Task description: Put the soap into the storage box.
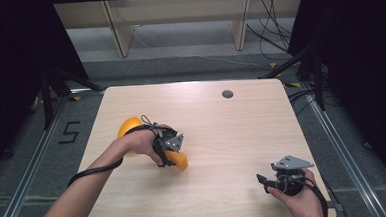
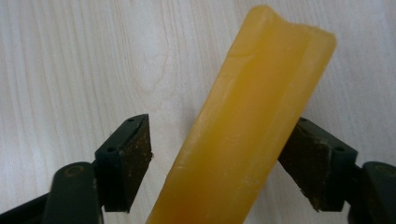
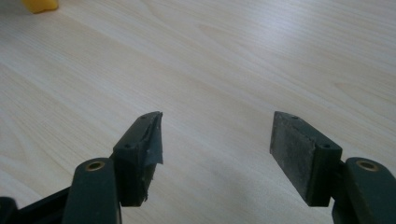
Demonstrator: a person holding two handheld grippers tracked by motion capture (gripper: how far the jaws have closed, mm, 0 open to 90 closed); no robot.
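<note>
An orange-yellow plastic utensil lies on the wooden table [image 1: 232, 131], with its rounded end [image 1: 127, 126] at the upper left and its long grooved handle [image 2: 252, 121] running to the lower right. My left gripper [image 1: 171, 154] straddles that handle and is open [image 2: 219, 140]. Its right pad [image 2: 303, 158] touches the handle, while a gap separates the left pad [image 2: 135, 154] from it. My right gripper [image 1: 262, 179] rests low near the table's front right corner, open [image 3: 217, 135], with bare wood between its jaws. A corner of the utensil [image 3: 41, 4] appears far off in the right gripper view.
A round grey cable hole [image 1: 227, 93] sits near the table's far edge. Black stands and cables [image 1: 299, 63] flank the table on the floor, and a "5" mark [image 1: 70, 131] lies to the left. Wooden frame legs [image 1: 119, 29] stand behind.
</note>
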